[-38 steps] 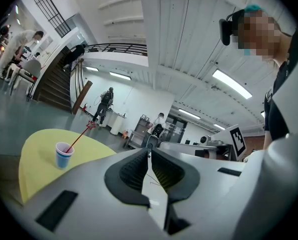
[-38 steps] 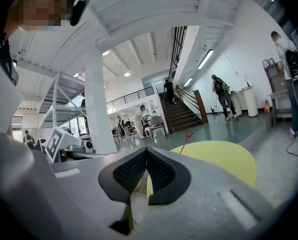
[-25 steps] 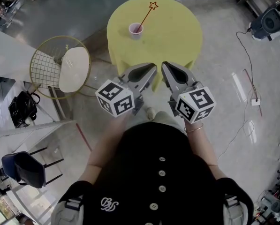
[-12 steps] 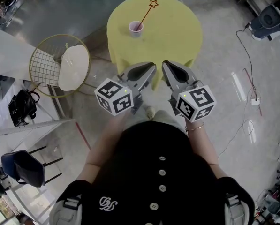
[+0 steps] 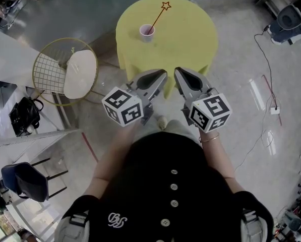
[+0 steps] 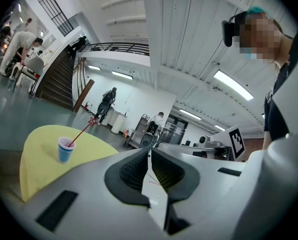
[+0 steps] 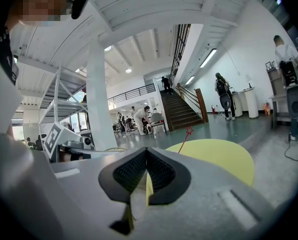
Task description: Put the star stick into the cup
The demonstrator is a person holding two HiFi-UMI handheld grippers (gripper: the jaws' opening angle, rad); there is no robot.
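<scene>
A round yellow table [image 5: 186, 43] stands on the grey floor [image 5: 241, 135]. A cup [image 5: 146, 32] sits on it, at 9 o'clock from its centre, with a star stick [image 5: 158, 18] leaning out toward 1 o'clock.

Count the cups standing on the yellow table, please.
1. The cup stands on the yellow table, left of its middle, with the star stick in it. The near edge is partly hidden.
</scene>
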